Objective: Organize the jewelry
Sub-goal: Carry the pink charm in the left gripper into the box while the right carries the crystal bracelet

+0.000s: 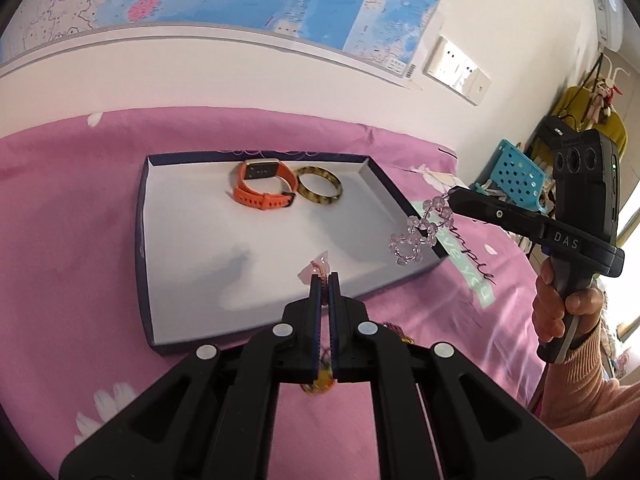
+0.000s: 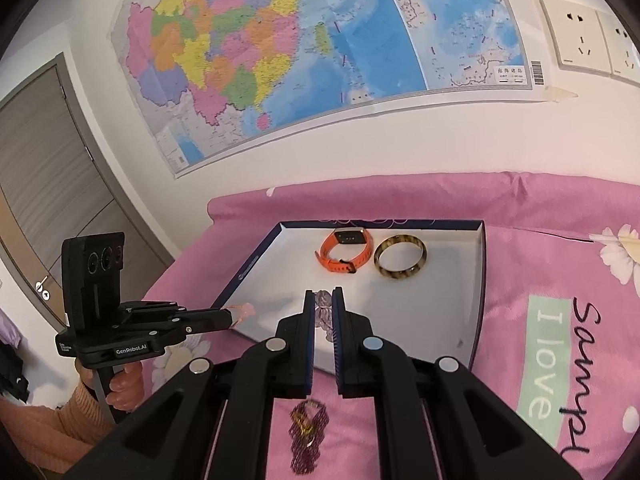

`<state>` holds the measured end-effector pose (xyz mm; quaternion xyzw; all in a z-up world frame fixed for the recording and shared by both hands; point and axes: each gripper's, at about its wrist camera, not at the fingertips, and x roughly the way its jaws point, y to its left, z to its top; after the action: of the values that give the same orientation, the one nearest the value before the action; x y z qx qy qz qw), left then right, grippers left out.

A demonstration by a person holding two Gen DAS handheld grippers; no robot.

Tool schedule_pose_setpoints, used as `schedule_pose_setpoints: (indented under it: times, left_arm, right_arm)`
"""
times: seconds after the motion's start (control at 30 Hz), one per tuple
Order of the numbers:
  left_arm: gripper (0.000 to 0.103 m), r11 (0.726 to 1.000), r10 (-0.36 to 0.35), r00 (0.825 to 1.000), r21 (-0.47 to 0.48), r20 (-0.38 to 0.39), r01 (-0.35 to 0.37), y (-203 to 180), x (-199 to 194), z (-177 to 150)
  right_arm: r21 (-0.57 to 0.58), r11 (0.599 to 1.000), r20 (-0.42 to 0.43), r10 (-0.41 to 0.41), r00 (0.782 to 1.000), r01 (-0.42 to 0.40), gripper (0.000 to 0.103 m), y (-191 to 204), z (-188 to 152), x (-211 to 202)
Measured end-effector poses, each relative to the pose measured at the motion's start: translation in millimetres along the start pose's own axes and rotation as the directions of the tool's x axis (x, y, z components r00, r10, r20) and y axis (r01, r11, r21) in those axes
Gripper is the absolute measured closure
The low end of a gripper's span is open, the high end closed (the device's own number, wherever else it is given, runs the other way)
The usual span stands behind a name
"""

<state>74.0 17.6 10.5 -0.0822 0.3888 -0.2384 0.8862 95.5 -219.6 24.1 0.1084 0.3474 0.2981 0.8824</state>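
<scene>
Hovering near the box [image 1: 144, 216]: left gripper [image 1: 325, 280] pinching a pink corded charm [image 1: 316, 269], right gripper [image 2: 323, 300] pinching a clear bead bracelet [image 1: 420, 232].

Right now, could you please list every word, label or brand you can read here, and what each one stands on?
"DAS": on the right gripper body.
"GenRobot.AI": on the left gripper base.
"I love", with handwriting-style script beside it I cannot read for certain: on the pink bedspread.
Wall map lettering and barcode: too small to read.
</scene>
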Motion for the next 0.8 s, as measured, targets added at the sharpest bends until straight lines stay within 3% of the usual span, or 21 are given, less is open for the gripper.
schedule_pose_setpoints:
  times: [0.8]
  left_arm:
    - [0.099,0.996,0.087,0.992,-0.027,-0.096,-0.09,29,55,36]
  right_arm:
    - [0.037,0.998,-0.031,-0.057,0.998,0.058,0.096,-25,33,61]
